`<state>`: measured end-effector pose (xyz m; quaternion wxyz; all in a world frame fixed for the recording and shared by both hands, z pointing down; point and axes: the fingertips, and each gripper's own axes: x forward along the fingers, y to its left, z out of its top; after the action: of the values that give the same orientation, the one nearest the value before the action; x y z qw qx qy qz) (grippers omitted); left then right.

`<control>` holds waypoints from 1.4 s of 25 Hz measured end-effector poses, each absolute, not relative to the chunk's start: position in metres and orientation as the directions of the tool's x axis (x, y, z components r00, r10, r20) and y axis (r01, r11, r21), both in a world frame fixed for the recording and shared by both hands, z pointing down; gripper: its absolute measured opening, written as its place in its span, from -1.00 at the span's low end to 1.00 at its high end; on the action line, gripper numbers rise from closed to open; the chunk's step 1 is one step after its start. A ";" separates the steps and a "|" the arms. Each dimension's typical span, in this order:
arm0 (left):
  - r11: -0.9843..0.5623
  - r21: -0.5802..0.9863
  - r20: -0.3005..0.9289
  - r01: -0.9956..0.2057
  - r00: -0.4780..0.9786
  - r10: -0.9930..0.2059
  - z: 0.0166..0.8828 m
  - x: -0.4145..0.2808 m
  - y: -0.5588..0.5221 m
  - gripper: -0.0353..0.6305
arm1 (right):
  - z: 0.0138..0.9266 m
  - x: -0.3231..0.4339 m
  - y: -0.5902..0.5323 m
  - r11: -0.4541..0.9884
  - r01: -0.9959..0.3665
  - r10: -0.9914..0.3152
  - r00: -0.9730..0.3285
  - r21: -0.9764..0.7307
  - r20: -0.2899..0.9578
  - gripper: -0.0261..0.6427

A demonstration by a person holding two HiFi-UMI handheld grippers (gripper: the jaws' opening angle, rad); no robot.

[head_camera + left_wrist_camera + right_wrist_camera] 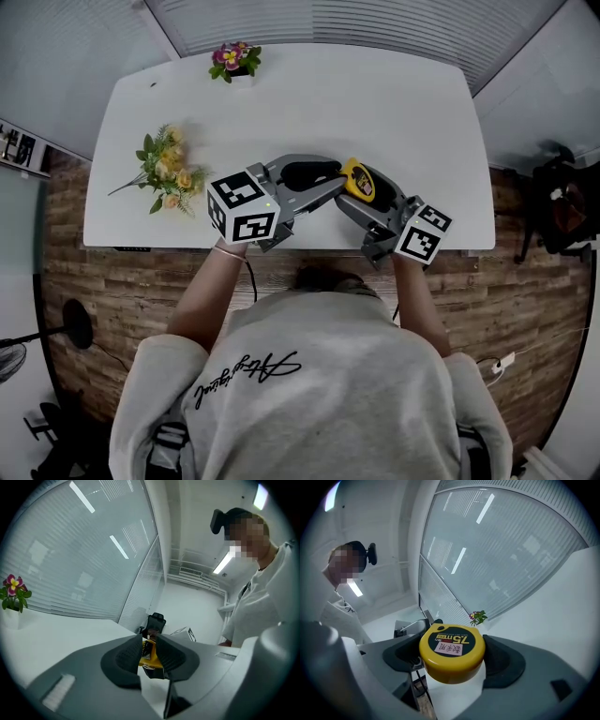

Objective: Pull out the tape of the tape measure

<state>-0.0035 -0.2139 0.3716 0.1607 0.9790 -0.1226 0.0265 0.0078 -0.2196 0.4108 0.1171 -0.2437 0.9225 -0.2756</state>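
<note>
A round yellow tape measure with a black label is held above the white table near its front edge. My right gripper is shut on its case, and in the right gripper view the case fills the space between the two dark pads. My left gripper reaches in from the left and meets the tape measure's side. In the left gripper view its jaws stand nearly together, and a yellow and black end of the tape measure sits pinched in the narrow gap. No pulled-out tape shows.
A bunch of yellow flowers lies on the table's left part. A small pot with pink flowers stands at the far edge. A black office chair is beyond the table's end. The person's torso is close behind the front edge.
</note>
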 end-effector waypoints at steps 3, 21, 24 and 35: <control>-0.918 0.306 0.109 -0.253 0.967 -0.230 0.371 -0.004 -0.212 -0.68 | 0.412 0.007 -0.220 0.713 -0.376 -0.518 -0.852 -0.592 -0.083 0.31; -0.920 0.366 -0.049 -0.139 0.984 -0.169 0.319 -0.022 -0.194 -0.77 | 0.422 0.038 -0.244 0.616 -0.457 -0.627 -0.777 -0.642 -0.048 0.31; -0.919 0.366 -0.049 -0.145 0.983 -0.174 0.315 -0.022 -0.196 -0.77 | 0.426 0.046 -0.251 0.605 -0.476 -0.636 -0.771 -0.638 -0.029 0.31; -0.913 0.374 -0.058 -0.162 0.979 -0.197 0.301 -0.019 -0.202 -0.76 | 0.444 0.076 -0.270 0.560 -0.500 -0.642 -0.765 -0.660 0.035 0.31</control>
<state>-0.0185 -0.2024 0.3009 0.1870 0.9769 -0.0917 -0.0471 0.0759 -0.2703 0.4436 0.1054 -0.3258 0.8770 -0.3371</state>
